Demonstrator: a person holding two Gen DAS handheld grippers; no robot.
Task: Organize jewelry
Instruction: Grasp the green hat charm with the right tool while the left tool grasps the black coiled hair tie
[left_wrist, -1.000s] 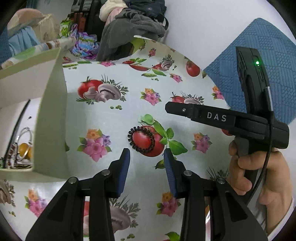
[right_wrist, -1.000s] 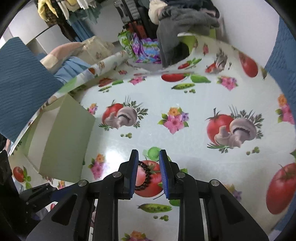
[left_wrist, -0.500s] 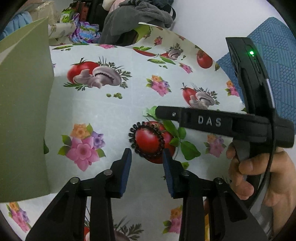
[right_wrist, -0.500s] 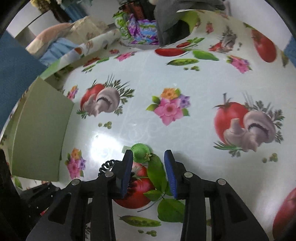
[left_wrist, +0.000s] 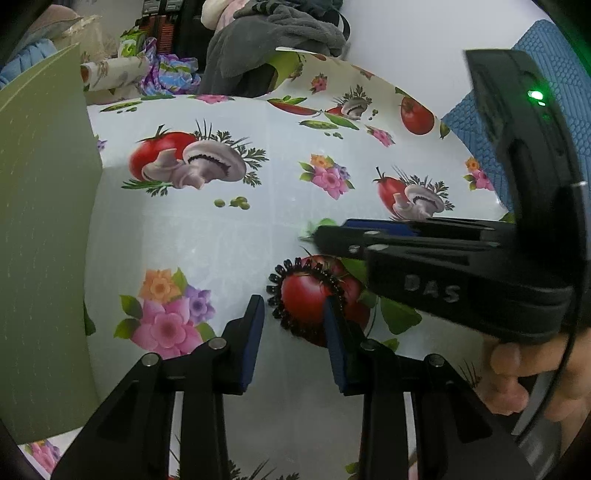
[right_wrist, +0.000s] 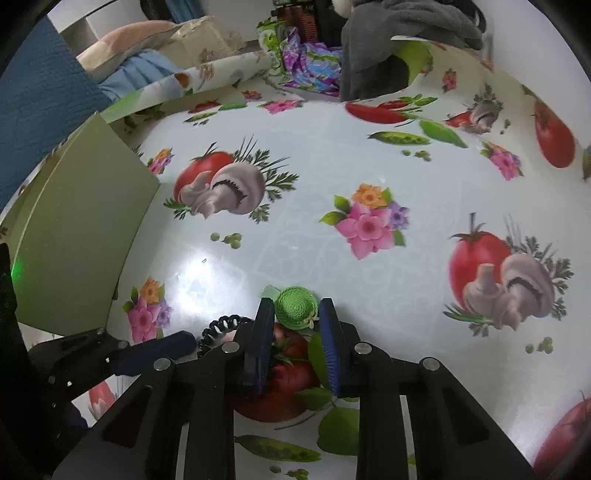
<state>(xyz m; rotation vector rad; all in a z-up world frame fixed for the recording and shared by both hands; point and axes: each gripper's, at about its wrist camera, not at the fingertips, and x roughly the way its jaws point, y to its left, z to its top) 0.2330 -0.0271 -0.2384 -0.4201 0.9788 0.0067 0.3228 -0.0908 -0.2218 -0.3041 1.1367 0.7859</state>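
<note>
A black spiral band (left_wrist: 275, 291) lies on the printed tablecloth, ringing a tomato picture. My left gripper (left_wrist: 293, 306) hangs low over it with its jaws closing. The band's near part sits between the fingertips, its right edge runs behind the right finger, and no pad presses on it. A small green hat-shaped ornament (right_wrist: 295, 306) rests on the cloth between the tips of my right gripper (right_wrist: 295, 308). Those jaws are closing, close beside its brim. The band (right_wrist: 221, 325) shows again to the left, partly hidden. The right gripper (left_wrist: 325, 236) reaches in from the right.
An olive-green box wall (left_wrist: 44, 221) stands at the left, its side (right_wrist: 74, 240) also in the right wrist view. Piled clothes (left_wrist: 273, 33) and bags crowd the far table edge. A blue quilted cushion (left_wrist: 476, 118) lies at the right. A person's hand (left_wrist: 517, 369) grips the right tool.
Both grippers sank closer to the cloth. The right gripper shifted off the black band onto the green hat, widening then narrowing. The box's inside left the left wrist view.
</note>
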